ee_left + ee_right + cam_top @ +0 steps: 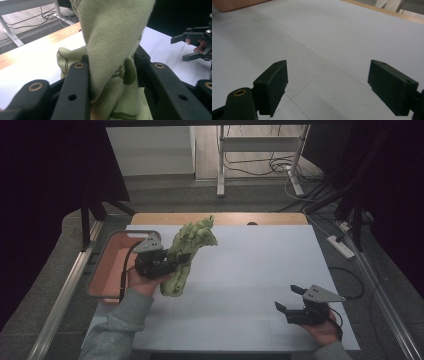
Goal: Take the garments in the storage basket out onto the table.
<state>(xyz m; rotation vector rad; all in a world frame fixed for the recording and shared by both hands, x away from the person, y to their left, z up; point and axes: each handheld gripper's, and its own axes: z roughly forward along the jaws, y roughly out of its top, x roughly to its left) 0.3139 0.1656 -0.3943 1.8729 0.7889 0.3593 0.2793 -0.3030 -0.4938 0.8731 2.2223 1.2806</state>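
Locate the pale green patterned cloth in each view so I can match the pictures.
High view: pale green patterned cloth left of centre, clamped in the left tongs.
Left gripper view: cloth fills the centre between the jaws.
Right gripper view: not in it.
Shared landmark: white table sheet.

The green cloth (112, 45) looked like soft knit fabric — matt, finely ribbed, printed with darker green lines. The left gripper (112, 82) was matt black plastic with brass-coloured rivets. The table (337, 37) had a smooth, matt white top, edged in pale wood — the tray (107, 270) looked like smooth salmon plastic.
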